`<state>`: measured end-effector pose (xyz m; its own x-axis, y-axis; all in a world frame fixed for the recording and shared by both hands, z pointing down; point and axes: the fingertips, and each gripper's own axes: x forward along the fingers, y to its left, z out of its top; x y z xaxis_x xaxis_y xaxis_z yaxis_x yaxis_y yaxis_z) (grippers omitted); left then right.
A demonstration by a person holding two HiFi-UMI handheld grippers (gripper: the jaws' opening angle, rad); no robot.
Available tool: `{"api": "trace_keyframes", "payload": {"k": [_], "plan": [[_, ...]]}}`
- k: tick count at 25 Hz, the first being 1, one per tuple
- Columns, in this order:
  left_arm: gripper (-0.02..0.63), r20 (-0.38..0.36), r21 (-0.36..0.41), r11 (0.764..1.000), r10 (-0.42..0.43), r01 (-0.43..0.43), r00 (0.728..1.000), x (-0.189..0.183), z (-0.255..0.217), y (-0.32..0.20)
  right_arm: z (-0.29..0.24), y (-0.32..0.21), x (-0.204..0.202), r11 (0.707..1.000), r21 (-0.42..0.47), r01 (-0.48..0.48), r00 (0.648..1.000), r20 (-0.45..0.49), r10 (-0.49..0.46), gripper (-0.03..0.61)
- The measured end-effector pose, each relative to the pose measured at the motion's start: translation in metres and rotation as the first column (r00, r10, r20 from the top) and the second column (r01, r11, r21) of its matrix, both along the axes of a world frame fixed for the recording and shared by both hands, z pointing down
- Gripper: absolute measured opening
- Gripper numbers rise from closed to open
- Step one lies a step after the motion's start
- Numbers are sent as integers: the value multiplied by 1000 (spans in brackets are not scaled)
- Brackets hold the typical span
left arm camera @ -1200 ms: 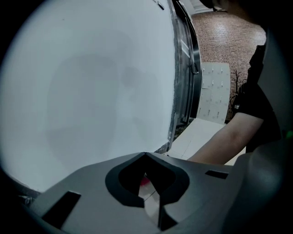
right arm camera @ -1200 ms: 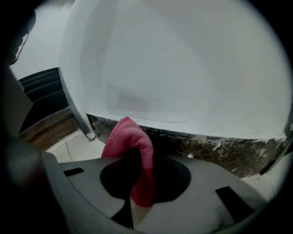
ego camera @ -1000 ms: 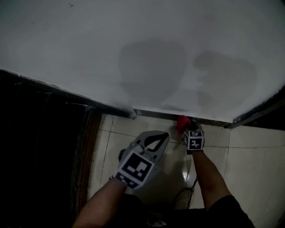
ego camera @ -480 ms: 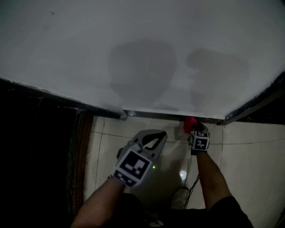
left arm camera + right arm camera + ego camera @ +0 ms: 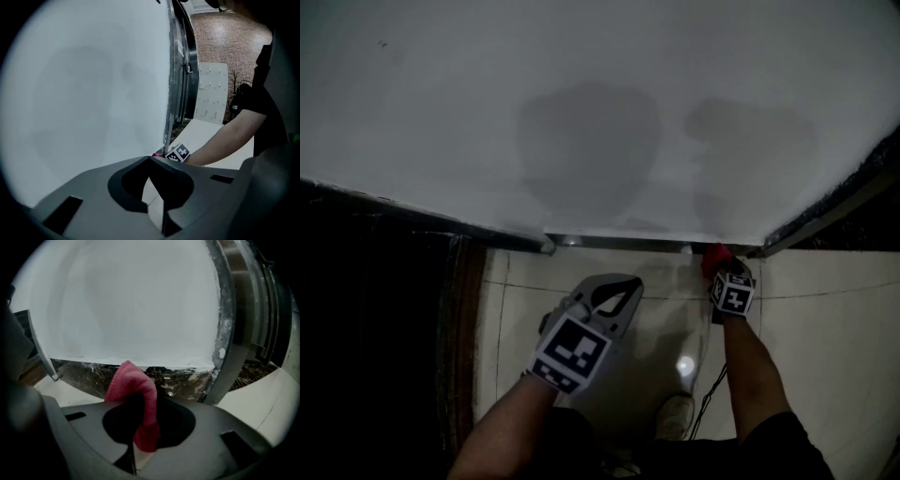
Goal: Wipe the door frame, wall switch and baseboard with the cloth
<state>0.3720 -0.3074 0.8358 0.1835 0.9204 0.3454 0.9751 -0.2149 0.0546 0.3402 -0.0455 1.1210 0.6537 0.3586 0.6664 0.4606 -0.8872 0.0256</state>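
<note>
In the head view, the red cloth (image 5: 713,255) is held by the right gripper (image 5: 719,272) at the far right end of the baseboard (image 5: 619,242), near the door frame (image 5: 825,211). The baseboard pass is judged nearly done; no wall switch is seen.

In the left gripper view, the left gripper (image 5: 149,160) is shown with fingers closed on nothing.

In the right gripper view, the cloth is clamped between the fingers and bulges beyond their tips toward the baseboard.
</note>
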Motion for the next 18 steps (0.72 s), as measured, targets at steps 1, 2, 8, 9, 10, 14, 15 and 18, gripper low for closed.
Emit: {"api": "trace_keyframes", "payload": {"k": [1, 2, 8, 9, 10, 14, 15, 18], "plan": [[-6, -1, 2, 1000, -2, 2, 1000, 0, 0, 0, 0, 4, -3, 1000, 0, -9, 1000, 1, 9, 58], [-6, -2, 3, 1000, -4, 4, 1000, 1, 0, 0, 2, 8, -5, 1000, 1, -18, 1000, 0, 18, 58], [-6, -5, 15, 1000, -15, 15, 1000, 4, 2, -3, 2, 33, -23, 997, 4, -82, 997, 10, 82, 58], [-6, -5, 17, 1000, -16, 16, 1000, 4, 2, -4, 2, 37, -27, 996, 3, -94, 995, 15, 94, 58], [-6, -5, 20, 1000, -17, 17, 1000, 4, 2, -4, 1, 41, -30, 995, 2, -105, 994, 17, 105, 58], [-6, -6, 26, 999, -24, 24, 1000, 5, 1, -7, -2, 57, -40, 988, 1, -154, 988, 11, 154, 58], [-6, -7, 26, 999, -26, 26, 1000, 6, 1, -10, -3, 60, -43, 985, 1, -172, 985, 7, 171, 58], [-6, -12, 18, 999, -36, 36, 999, 11, 0, -22, -7, 67, -51, 975, -5, -221, 975, -1, 221, 58]]}}
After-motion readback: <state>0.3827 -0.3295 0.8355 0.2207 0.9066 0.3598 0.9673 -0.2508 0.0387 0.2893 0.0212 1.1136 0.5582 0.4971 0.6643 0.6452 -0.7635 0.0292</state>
